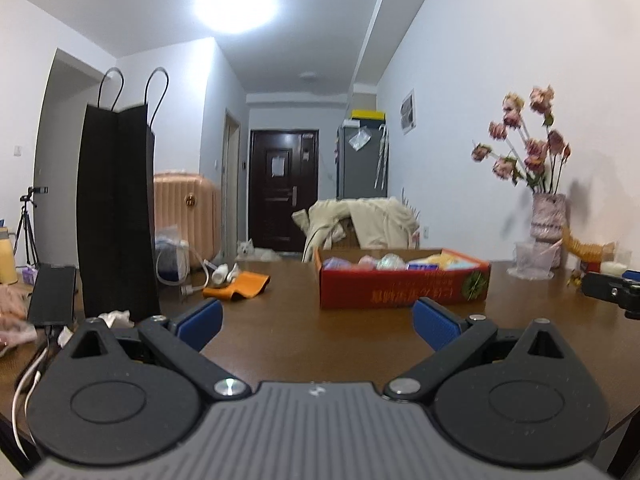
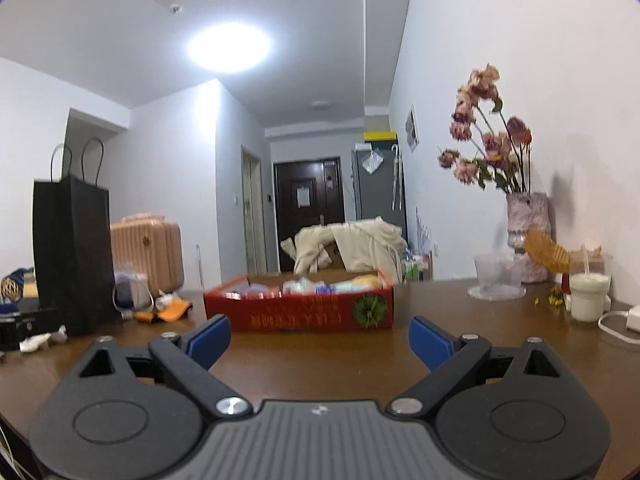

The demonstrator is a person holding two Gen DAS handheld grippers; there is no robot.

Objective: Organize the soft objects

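Both grippers sit low over the brown tabletop [image 1: 312, 344] and neither has anything in it. The left gripper [image 1: 316, 320] has its blue fingers [image 1: 200, 322] spread wide, bare wood between them. Same deal with the right gripper [image 2: 320, 340]: fingers [image 2: 210, 338] wide apart, nothing held.

The soft stuff is piled in a shallow red cardboard box [image 1: 404, 286] on the tabletop. From the left wrist it's at about 1 o'clock, well apart from the fingers; from the right wrist the box [image 2: 300, 310] is pretty much dead ahead at 12 o'clock and near the fingertips, not touching. Inside are pastel soft items [image 2: 320, 284], pink, white, yellow and blue, too blurry to name individually.

Over at 10 o'clock in the left view a tall black paper bag [image 1: 116, 216] stands upright, with an orange cloth thing [image 1: 236, 286] lying flat between it and the box. At 2 o'clock there's a vase of dried pink flowers [image 1: 548, 216] against the wall. The right view also catches a cup of white drink [image 2: 588, 296] with a straw at 3 o'clock.
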